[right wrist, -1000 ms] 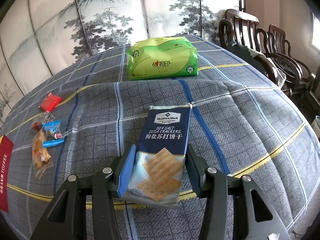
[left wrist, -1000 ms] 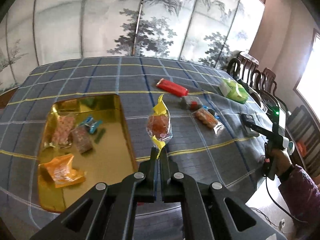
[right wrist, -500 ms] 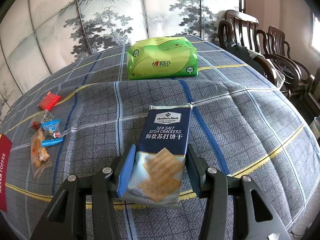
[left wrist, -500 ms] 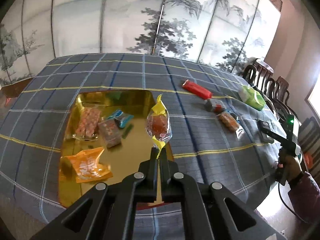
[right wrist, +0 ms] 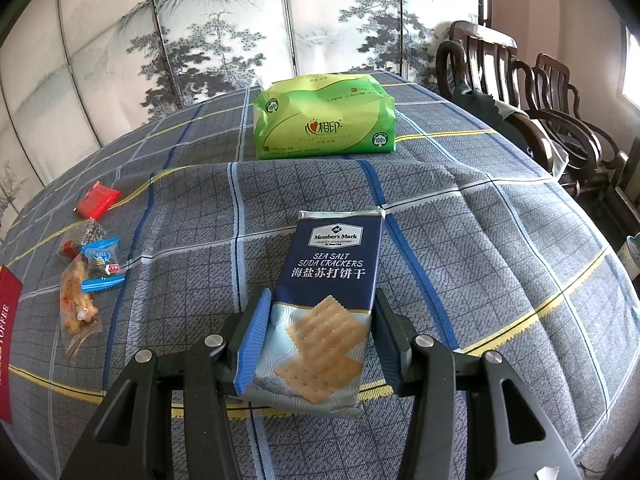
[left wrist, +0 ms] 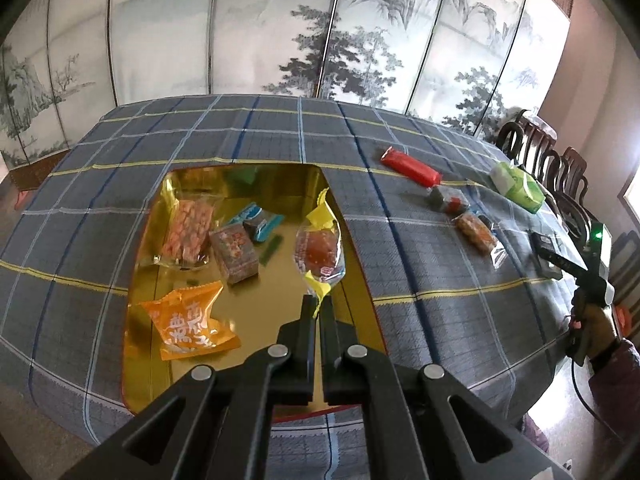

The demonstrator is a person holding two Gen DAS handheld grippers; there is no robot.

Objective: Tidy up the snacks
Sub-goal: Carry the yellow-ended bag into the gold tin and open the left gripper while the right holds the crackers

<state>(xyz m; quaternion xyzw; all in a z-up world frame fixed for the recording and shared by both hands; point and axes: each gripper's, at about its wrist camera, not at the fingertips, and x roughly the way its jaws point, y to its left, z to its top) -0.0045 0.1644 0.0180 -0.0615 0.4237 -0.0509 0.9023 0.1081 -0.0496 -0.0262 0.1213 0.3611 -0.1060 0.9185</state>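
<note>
Room: painted folding screen behind a table under a grey plaid cloth (left wrist: pixel 400 240); dark wooden chairs (right wrist: pixel 532 92) along one side.
Gold tray (left wrist: pixel 288 188): set on the cloth as the collecting spot; already holds an orange packet (left wrist: pixel 192 322) and other wrapped snacks.
Left gripper (left wrist: pixel 317 312): fingers shut tight on the yellow tail of a clear sweet packet (left wrist: pixel 320 252), which hangs over the tray's right side, likely for release there.
Right gripper (right wrist: pixel 320 336): fingers clamped on the sides of a cracker pack (right wrist: pixel 328 304), gripped at its near end, far end lying toward the green tissue pack (right wrist: pixel 324 120).
Loose snacks: red packet (left wrist: pixel 410 166) and small bags (right wrist: pixel 80 280) remain on the cloth, outside the tray.
</note>
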